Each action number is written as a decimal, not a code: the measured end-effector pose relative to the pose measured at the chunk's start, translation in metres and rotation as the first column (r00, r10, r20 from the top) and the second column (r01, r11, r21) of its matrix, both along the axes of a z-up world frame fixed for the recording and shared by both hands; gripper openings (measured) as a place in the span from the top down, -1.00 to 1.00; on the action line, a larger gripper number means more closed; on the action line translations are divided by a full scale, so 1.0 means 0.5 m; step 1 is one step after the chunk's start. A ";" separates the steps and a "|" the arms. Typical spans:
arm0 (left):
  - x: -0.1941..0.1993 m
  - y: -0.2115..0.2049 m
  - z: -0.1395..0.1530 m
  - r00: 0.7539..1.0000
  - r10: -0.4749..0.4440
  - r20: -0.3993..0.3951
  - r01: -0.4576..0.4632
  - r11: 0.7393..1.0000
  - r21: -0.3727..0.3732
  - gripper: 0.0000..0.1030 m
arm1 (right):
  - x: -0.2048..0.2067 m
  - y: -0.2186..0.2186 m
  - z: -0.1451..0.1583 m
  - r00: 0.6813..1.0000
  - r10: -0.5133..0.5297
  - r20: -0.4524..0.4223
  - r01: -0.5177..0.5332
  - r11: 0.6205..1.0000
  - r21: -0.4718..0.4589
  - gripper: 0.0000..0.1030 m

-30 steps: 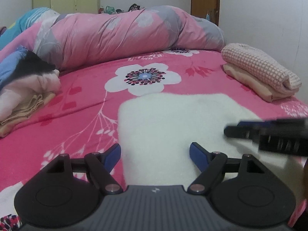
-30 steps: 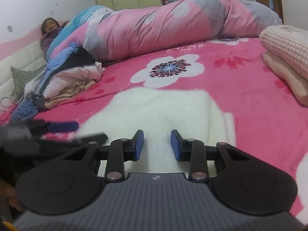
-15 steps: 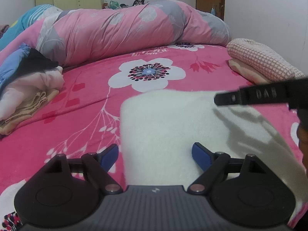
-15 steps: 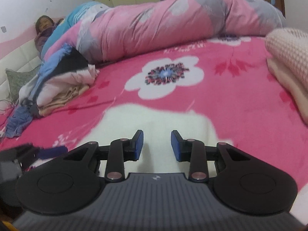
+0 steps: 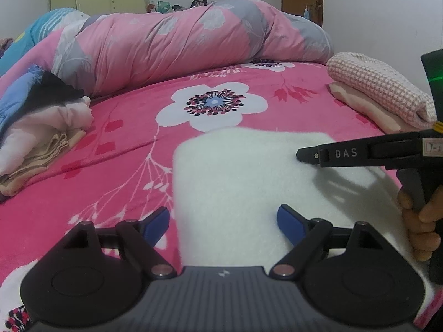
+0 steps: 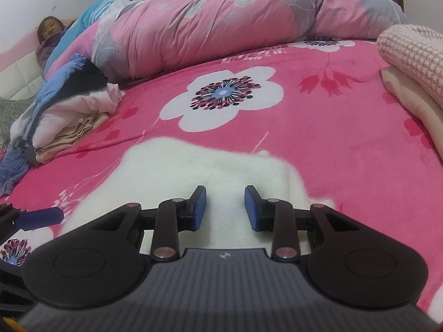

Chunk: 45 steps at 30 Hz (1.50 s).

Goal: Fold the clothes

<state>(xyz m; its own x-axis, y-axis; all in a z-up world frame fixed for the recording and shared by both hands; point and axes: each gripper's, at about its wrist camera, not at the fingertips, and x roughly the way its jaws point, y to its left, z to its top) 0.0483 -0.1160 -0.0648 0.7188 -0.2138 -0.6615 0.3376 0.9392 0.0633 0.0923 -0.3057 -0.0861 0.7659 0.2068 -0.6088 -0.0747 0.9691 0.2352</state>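
Observation:
A white fleecy garment point(image 5: 243, 182) lies folded flat on the pink flowered bed, also in the right wrist view point(image 6: 193, 171). My left gripper point(image 5: 224, 222) is open wide and empty, just above the garment's near left edge. My right gripper point(image 6: 224, 207) is open with a narrower gap, empty, over the garment's near part. In the left wrist view the right gripper point(image 5: 307, 156) shows from the side at the right, above the garment. One left fingertip point(image 6: 41, 217) shows at the left edge of the right wrist view.
A stack of folded clothes, pink checked on peach point(image 5: 379, 94), lies at the right. An unfolded pile of clothes point(image 5: 41, 127) lies at the left. A rolled pink and grey quilt point(image 5: 180, 44) runs across the back. A person point(image 6: 49, 31) lies at the headboard.
The right gripper has risen off the garment and moved forward over it. The left gripper has lifted slightly. Both stay open and empty.

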 end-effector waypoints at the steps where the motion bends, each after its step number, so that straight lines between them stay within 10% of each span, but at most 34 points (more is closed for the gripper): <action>1: 0.000 0.000 0.003 1.000 -0.002 0.003 0.002 1.000 -0.004 -0.67 | 0.000 0.001 0.000 1.000 0.000 0.002 0.000 1.000 -0.003 0.44; 9: 0.040 0.007 0.049 0.997 -0.007 0.077 0.012 0.998 -0.069 -0.66 | -0.006 -0.007 -0.006 1.000 0.000 0.027 0.000 1.000 0.017 0.44; 31: 0.248 0.028 -0.068 0.993 0.079 -0.083 -0.081 0.997 -0.014 -0.77 | -0.014 -0.019 -0.016 0.999 -0.011 0.046 0.007 0.997 0.077 0.44; 43: 0.144 0.108 0.032 0.995 0.089 0.050 -0.083 0.990 -0.114 -0.87 | -0.018 -0.019 -0.012 0.999 -0.004 0.052 -0.001 0.996 0.085 0.38; 45: 0.110 0.124 0.049 0.997 0.061 0.054 -0.054 0.989 -0.135 -0.94 | -0.027 -0.015 -0.001 0.998 0.003 0.063 -0.008 0.997 0.079 0.11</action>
<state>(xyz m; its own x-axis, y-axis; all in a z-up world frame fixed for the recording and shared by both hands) 0.1035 -0.0542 -0.0404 0.7687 -0.2548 -0.5866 0.2822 0.9582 -0.0464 0.0787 -0.3134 -0.0866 0.8009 0.2568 -0.5409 -0.0974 0.9472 0.3054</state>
